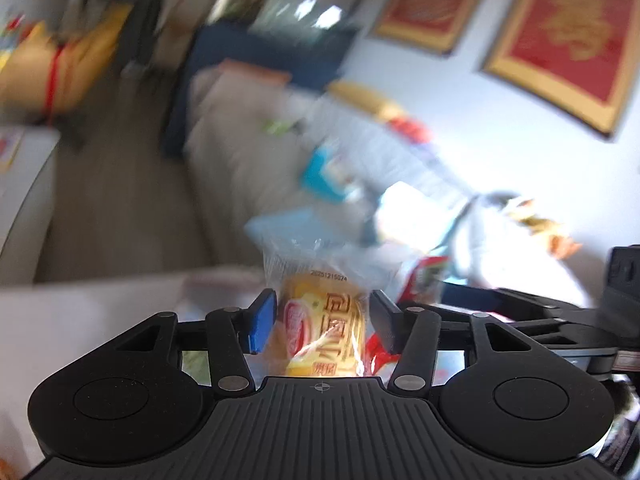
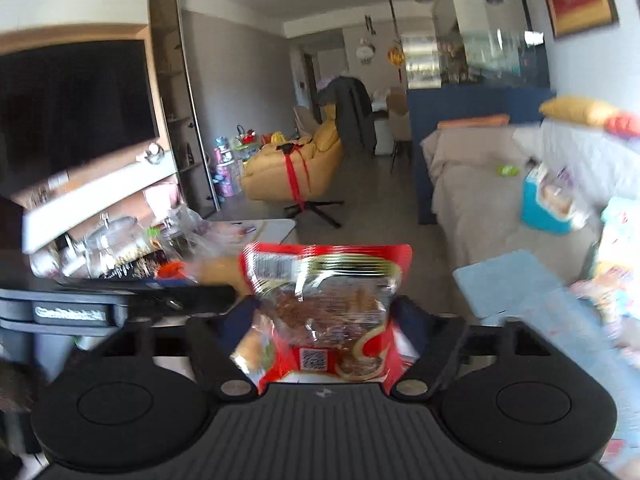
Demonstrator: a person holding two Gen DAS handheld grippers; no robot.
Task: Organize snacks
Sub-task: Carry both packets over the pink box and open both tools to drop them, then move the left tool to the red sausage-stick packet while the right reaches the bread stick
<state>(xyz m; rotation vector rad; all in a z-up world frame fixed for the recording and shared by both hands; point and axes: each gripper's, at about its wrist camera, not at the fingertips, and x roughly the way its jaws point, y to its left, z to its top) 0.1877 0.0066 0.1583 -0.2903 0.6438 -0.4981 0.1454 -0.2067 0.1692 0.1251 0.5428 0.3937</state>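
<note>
**Inspector:** Left tongs [image 1: 322,322] first. You have them clamped on a yellow snack packet [image 1: 324,320]; the blue pad [image 1: 262,322] presses its left side and the dark finger [image 1: 386,326] its right. The packet stands upright between them, its clear crimped top rising above the fingertips. A printed date code shows near that top.

**Operator:** And the other side?

**Inspector:** Your right tongs [image 2: 326,320] are closed on a red snack bag [image 2: 326,304]. It has a clear window showing brown contents, a barcode at its upper left and a QR square lower down. The bag sits upright between both fingers, filling the gap. Both packets are held in the air, off any surface.

**Operator:** Where do the two stand to each other?

**Inspector:** Side by side. In the left wrist view your right tool shows as a dark body at the right edge, with a strip of red wrapper beside the yellow packet. In the right wrist view your left tool crosses the left edge.

**Operator:** Surroundings?

**Inspector:** Ahead to the right, a sofa [image 2: 480,184] with a beige cover carries a blue box [image 2: 548,200] and other packets, blurred. To the left, a cluttered desk [image 2: 276,226] holds glassware and wrappers. A yellow armchair [image 2: 296,164] tied with red ribbon stands further back. The left wrist view is heavily blurred; I cannot tell details there.
</note>
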